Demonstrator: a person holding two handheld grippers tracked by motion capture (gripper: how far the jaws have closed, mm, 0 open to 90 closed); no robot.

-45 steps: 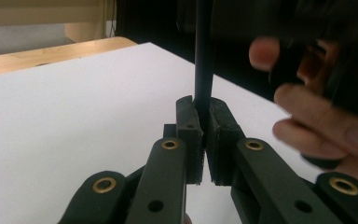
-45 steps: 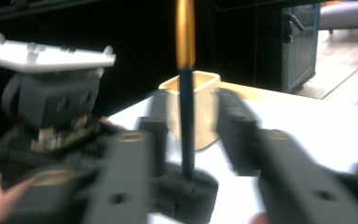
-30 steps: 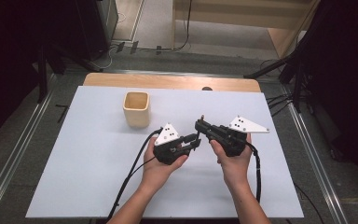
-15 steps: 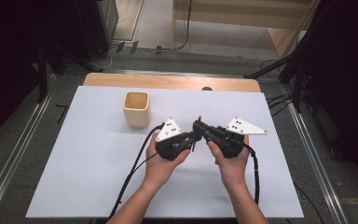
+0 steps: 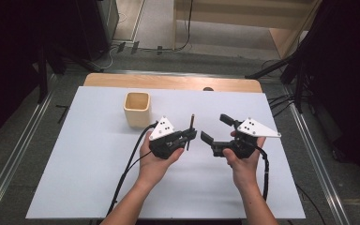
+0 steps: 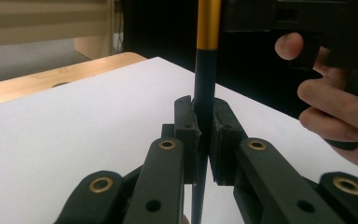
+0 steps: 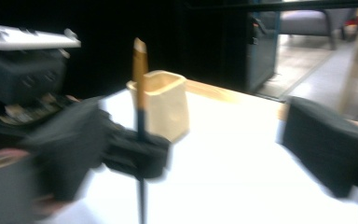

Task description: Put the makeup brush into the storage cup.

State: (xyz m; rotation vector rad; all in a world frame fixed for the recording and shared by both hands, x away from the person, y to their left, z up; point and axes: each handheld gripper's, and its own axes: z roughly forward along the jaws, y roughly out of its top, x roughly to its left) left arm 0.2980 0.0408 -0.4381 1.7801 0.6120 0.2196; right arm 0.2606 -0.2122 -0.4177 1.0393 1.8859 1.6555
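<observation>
A thin black pen with a gold upper part (image 6: 208, 28) stands upright, and my left gripper (image 6: 205, 112) is shut on its black shaft. In the high view the left gripper (image 5: 191, 135) holds the pen (image 5: 191, 123) just above the middle of the white table. My right gripper (image 5: 212, 126) is a short way to its right, open, with nothing between its jaws. In the blurred right gripper view the pen (image 7: 139, 70) rises in front of a beige cup (image 7: 162, 105), and my right gripper (image 7: 200, 154) has its jaws spread wide.
The beige square cup (image 5: 137, 108) stands open-topped on the white table (image 5: 75, 178), behind and to the left of the left gripper. A wooden strip (image 5: 168, 82) runs along the far edge. Cables trail from both grippers toward the near edge.
The two grippers were close together around the pen. The right gripper has drawn away to the right with its jaws open, and the pen stays in the left gripper.
</observation>
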